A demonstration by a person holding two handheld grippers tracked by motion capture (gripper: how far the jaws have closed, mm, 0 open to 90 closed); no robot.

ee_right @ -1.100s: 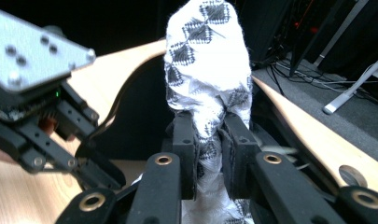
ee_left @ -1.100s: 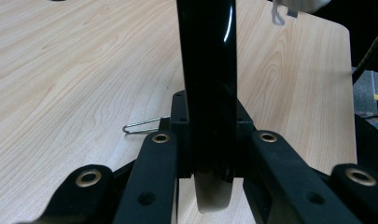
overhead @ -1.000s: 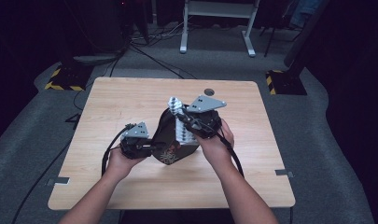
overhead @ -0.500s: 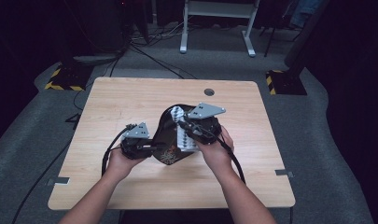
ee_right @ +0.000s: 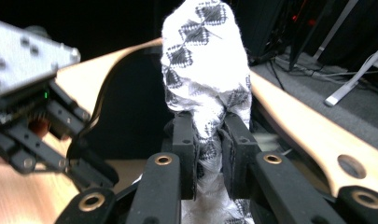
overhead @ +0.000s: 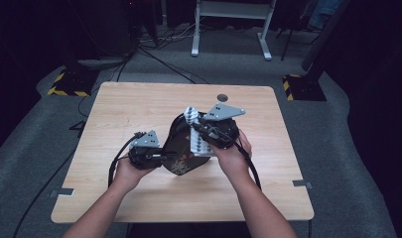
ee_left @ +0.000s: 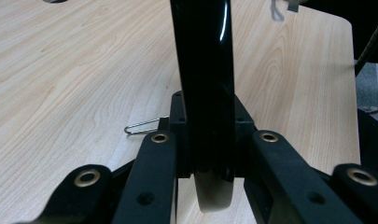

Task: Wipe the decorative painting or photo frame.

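Left tongs (overhead: 161,156) sit at the left edge of the glossy black plate (overhead: 181,146), clenched on its rim. In the left gripper view the plate (ee_left: 203,70) stands on edge between the pads, rising straight up from the jaws, pale underside edge at the bottom. Left hand (overhead: 126,168) is wrapped around the tool body, grey three-cornered plate (overhead: 145,140) on top, cable looping off to the plate's left.

The black plate is tilted up over the middle of the light wooden table (overhead: 139,109), near side low, with a gold pattern near its lower edge. A thin wire clip (ee_left: 142,127) lies on the table (ee_left: 60,70) just left of the plate in the left gripper view.

White cloth with black diamond pattern (overhead: 194,131) lies against the plate's right part, touching it. Right tongs (overhead: 201,130) are clenched on this cloth; in the right gripper view the cloth (ee_right: 203,60) is pinched between the pads and bulges up above them, with the plate's dark face (ee_right: 130,107) behind it. Right hand (overhead: 231,153) holds the tool just right of the plate.

A small round dark hole (overhead: 222,97) is in the table beyond the plate. Yellow-black striped floor blocks (overhead: 64,89) sit off the far left corner, well apart from the plate.
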